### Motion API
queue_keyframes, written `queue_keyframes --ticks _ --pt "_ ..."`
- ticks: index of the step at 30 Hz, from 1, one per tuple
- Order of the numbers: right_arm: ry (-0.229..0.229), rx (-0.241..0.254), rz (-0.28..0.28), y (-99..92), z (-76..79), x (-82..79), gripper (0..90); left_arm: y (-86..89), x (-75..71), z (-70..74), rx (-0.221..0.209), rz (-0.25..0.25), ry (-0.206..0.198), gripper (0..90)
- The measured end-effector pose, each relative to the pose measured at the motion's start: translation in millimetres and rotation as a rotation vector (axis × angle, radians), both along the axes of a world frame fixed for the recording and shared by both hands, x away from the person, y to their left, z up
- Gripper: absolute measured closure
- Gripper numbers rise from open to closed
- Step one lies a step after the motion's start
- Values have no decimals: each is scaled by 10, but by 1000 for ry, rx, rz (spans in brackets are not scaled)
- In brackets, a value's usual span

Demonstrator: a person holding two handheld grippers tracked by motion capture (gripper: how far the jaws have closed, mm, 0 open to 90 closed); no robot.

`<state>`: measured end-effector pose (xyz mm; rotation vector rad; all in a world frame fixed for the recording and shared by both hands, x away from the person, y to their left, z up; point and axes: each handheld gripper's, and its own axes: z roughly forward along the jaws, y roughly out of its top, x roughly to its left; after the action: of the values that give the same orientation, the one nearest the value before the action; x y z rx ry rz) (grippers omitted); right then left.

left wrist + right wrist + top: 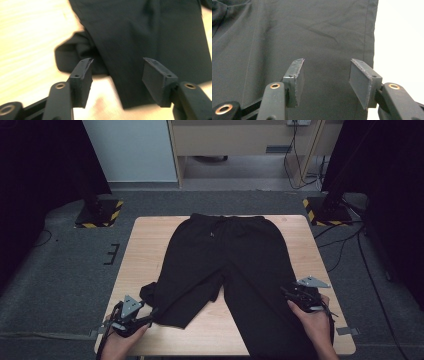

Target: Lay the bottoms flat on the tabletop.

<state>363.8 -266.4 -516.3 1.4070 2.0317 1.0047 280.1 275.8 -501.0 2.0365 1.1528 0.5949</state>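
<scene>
One black trousers [225, 265] lengthwise, waistband far, legs toward two unclenched hand-held grippers [150, 320].

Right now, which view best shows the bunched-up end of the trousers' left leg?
The left gripper view: the folded cuff lies close up, just beyond the open left gripper. The high view shows it small. The right gripper view shows the other leg's flat fabric.

Readable text: none in any view.
Trousers [235, 265]: plain black cloth, no label or brand that can be made out.
Surface [145, 245]: bare pale wood, no print.
Floor plates [100, 213]: yellow and black hazard stripes at the far left and far right, a warning marking without words or numbers.
</scene>
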Motion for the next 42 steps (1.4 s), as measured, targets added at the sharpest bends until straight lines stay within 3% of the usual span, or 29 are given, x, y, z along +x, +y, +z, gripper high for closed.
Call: queue_keyframes --ticks 3,8,11,15,22,25,30,33,35,38,40,42 --pt "6 2 -1 -33 -12 -17 459 -55 17 -9 10 -17 1 417" --pt "22 10 -6 -57 -44 -25 459 -24 134 -125 -7 24 47 371" --pt "27 8 4 -29 -51 -34 458 31 96 -143 -18 16 58 355" --pt "21 -11 19 3 -57 -38 451 74 57 -157 -4 -2 73 398" --pt "22 8 35 2 -61 -57 448 23 90 -240 13 -37 115 442" --pt "26 14 29 -2 -64 -54 448 16 86 -234 4 -53 116 511" --pt "35 8 29 17 -85 -49 448 -38 74 -207 10 -84 135 732" --pt "33 3 32 37 -83 -46 449 -75 78 -178 10 -106 119 840" --pt "29 8 28 46 -71 -47 448 -86 67 -107 -58 -110 102 874" --pt "24 6 33 64 -57 -56 446 -160 84 65 -90 -127 47 880" --pt "24 9 36 88 -54 -59 445 -238 176 176 -122 -143 35 883" --pt "18 7 41 114 -50 -52 444 -389 347 281 -95 -163 23 884"
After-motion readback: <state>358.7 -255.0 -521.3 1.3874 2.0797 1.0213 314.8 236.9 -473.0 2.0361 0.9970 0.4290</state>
